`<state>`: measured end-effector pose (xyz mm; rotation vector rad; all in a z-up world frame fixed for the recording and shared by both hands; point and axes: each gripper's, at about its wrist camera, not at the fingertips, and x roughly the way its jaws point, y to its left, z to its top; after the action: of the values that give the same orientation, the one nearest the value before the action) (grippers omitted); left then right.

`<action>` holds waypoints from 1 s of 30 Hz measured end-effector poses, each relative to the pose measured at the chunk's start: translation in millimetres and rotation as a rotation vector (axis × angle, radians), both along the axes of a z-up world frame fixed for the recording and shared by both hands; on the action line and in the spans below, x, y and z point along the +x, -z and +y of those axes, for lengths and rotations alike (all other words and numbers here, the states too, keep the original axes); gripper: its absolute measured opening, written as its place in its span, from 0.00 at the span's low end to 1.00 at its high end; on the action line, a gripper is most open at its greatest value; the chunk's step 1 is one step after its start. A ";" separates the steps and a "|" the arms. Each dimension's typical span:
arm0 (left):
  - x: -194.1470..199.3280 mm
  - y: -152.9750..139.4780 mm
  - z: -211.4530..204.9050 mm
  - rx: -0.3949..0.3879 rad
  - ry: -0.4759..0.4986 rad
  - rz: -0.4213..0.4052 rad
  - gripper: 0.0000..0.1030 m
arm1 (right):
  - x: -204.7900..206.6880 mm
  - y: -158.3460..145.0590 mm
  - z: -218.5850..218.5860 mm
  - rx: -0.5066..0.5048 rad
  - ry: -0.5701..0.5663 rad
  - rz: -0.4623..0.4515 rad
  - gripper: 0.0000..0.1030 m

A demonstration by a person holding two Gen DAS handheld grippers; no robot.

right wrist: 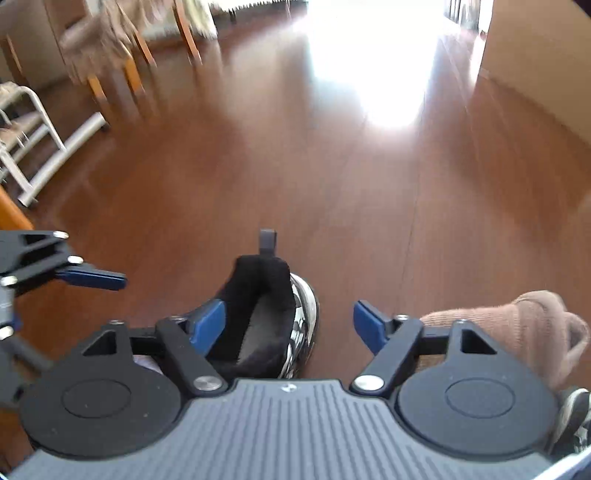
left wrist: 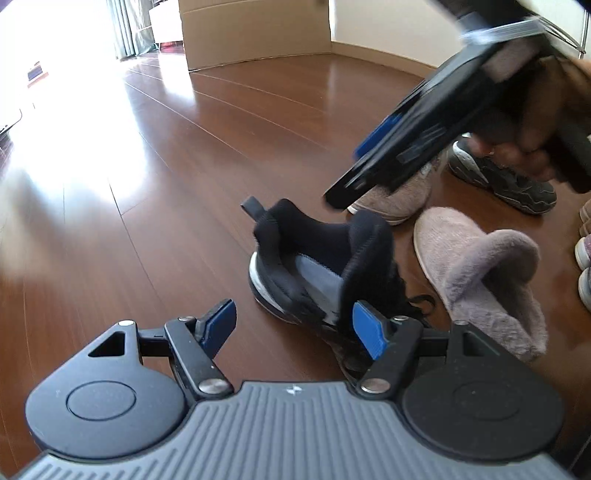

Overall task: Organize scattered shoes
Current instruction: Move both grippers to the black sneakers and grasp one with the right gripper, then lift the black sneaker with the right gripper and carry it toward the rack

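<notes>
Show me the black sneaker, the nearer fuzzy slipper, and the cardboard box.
black sneaker (left wrist: 321, 254), left wrist view, padded collar.
fuzzy slipper (left wrist: 461, 243), left wrist view, toe upper.
cardboard box (left wrist: 255, 33), left wrist view, front face.

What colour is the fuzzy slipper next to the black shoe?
The fuzzy slipper is a dusty pinkish-mauve, clearest in the left wrist view.
</notes>
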<state>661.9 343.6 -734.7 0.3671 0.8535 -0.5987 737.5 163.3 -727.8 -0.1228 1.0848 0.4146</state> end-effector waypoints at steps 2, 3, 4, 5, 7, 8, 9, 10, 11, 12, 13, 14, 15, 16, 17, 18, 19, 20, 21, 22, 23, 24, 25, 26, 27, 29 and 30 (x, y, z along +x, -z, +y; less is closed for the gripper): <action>12.2 13.3 7.1 0.049 -0.021 0.009 0.69 | 21.2 22.1 10.3 -0.024 0.013 0.077 0.46; 16.7 17.8 10.4 0.062 -0.031 0.015 0.69 | 28.6 31.4 14.3 -0.034 0.022 0.108 0.45; 20.3 21.2 13.4 0.069 -0.040 0.021 0.69 | 32.5 37.4 16.6 -0.043 0.029 0.123 0.45; 24.3 23.9 18.0 0.072 -0.052 0.025 0.69 | 37.5 46.4 21.3 -0.073 0.034 0.142 0.45; 27.9 25.5 22.9 0.064 -0.066 0.036 0.69 | 45.5 64.8 30.3 -0.143 0.038 0.179 0.40; 29.2 26.0 24.8 0.058 -0.071 0.042 0.69 | 48.2 72.7 33.7 -0.169 0.037 0.190 0.30; 29.0 26.6 25.1 0.050 -0.071 0.053 0.69 | 49.1 81.1 36.3 -0.189 0.028 0.191 0.22; 26.9 27.0 23.9 0.041 -0.064 0.060 0.69 | 48.7 90.5 39.0 -0.212 0.020 0.167 0.21; 24.0 27.3 22.1 0.034 -0.054 0.064 0.69 | 47.1 93.3 39.3 -0.213 0.024 0.143 0.21; 20.0 27.6 20.2 0.030 -0.040 0.065 0.69 | 45.5 92.7 38.4 -0.203 0.033 0.134 0.22; 16.1 27.7 18.7 0.029 -0.027 0.065 0.69 | 43.0 91.5 37.0 -0.188 0.041 0.124 0.21; 12.4 27.6 17.6 0.029 -0.015 0.066 0.69 | 33.1 87.0 34.5 -0.154 0.032 0.085 0.21; 9.5 24.9 16.9 0.030 -0.008 0.064 0.69 | 20.4 80.3 32.7 -0.119 0.013 0.034 0.21; 6.9 20.8 16.3 0.032 -0.003 0.060 0.69 | 10.1 73.6 31.8 -0.095 -0.002 -0.006 0.21; 4.3 16.8 15.8 0.033 0.002 0.056 0.69 | 0.3 66.8 31.2 -0.077 -0.020 -0.050 0.21; 1.7 12.7 15.3 0.035 0.008 0.052 0.69 | -9.0 59.9 31.0 -0.062 -0.040 -0.098 0.20; -1.0 4.5 13.5 0.044 0.018 0.035 0.69 | -21.3 48.8 29.9 -0.044 -0.063 -0.167 0.20; -3.8 -6.0 11.0 0.056 0.030 0.011 0.69 | -32.2 35.0 25.6 -0.018 -0.064 -0.235 0.20; -6.3 -15.7 7.8 0.068 0.046 -0.014 0.69 | -39.7 21.9 19.3 0.010 -0.047 -0.288 0.18; -8.7 -24.9 4.3 0.080 0.064 -0.041 0.69 | -47.2 8.8 13.1 0.038 -0.030 -0.340 0.18; -12.3 -37.5 -1.9 0.096 0.090 -0.084 0.69 | -53.8 -3.0 6.1 0.058 -0.009 -0.389 0.18; -16.6 -51.8 -9.7 0.112 0.122 -0.135 0.69 | -59.7 -13.6 -1.6 0.069 0.016 -0.437 0.18; -20.9 -66.2 -17.4 0.129 0.153 -0.187 0.69 | -65.5 -24.3 -9.2 0.081 0.041 -0.485 0.18; -26.6 -83.4 -30.1 0.143 0.190 -0.249 0.69 | -75.2 -43.8 -25.2 0.099 0.082 -0.555 0.18; -32.5 -96.8 -45.5 0.136 0.225 -0.293 0.70 | -85.5 -63.7 -43.0 0.106 0.116 -0.620 0.18; -43.8 -118.2 -76.5 0.103 0.291 -0.360 0.71 | -101.8 -91.9 -71.6 0.094 0.148 -0.708 0.18; -49.5 -128.9 -92.0 0.086 0.324 -0.393 0.72 | -110.7 -106.4 -89.6 0.077 0.162 -0.743 0.18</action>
<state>612.4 251.6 -605.7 0.6848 0.4444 -0.7586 626.8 73.8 -621.4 -0.1073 0.3423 0.2297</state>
